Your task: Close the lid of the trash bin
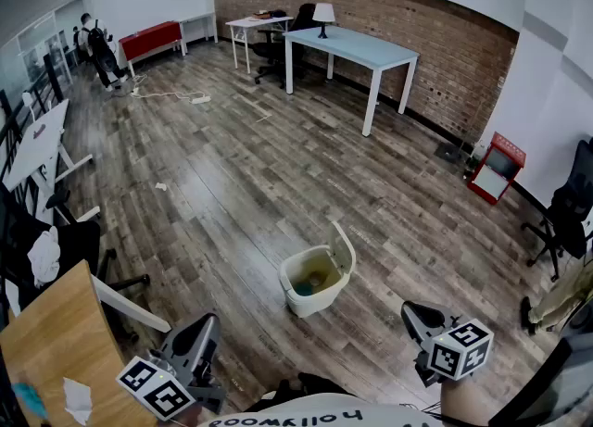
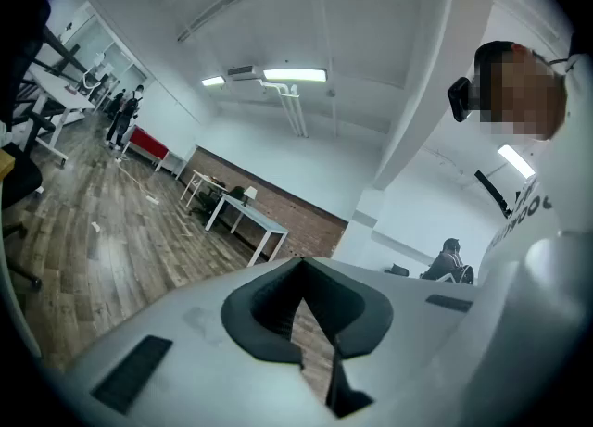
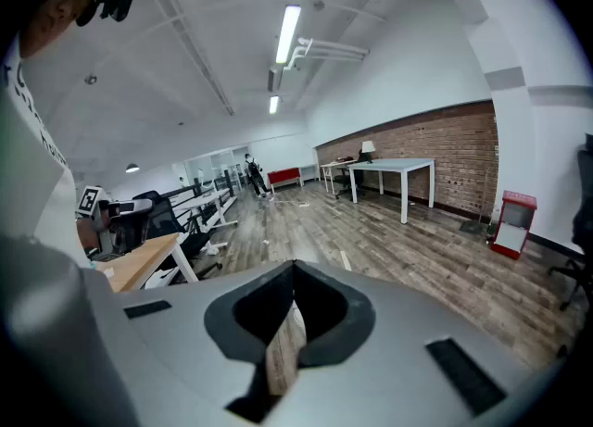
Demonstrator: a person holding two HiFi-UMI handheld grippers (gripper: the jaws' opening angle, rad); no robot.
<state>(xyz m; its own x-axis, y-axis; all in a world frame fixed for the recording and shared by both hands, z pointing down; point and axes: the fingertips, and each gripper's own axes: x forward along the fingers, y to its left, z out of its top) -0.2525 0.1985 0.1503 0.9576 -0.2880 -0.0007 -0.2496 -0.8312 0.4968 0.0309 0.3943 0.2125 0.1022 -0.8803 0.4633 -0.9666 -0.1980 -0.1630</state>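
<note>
Two grippers, jaws pressed together on nothing, short of the trash bin (image 1: 320, 303).
Its raised lid (image 1: 345, 247) stands rightward, nearer the right gripper (image 1: 414, 316) than the left gripper (image 1: 206, 331).

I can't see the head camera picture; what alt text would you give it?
A small cream trash bin stands on the wood floor with its lid tipped up, open. The left gripper and right gripper sit low at the bottom edge, both apart from the bin. Behind, a white table stands before a brick wall.
</note>
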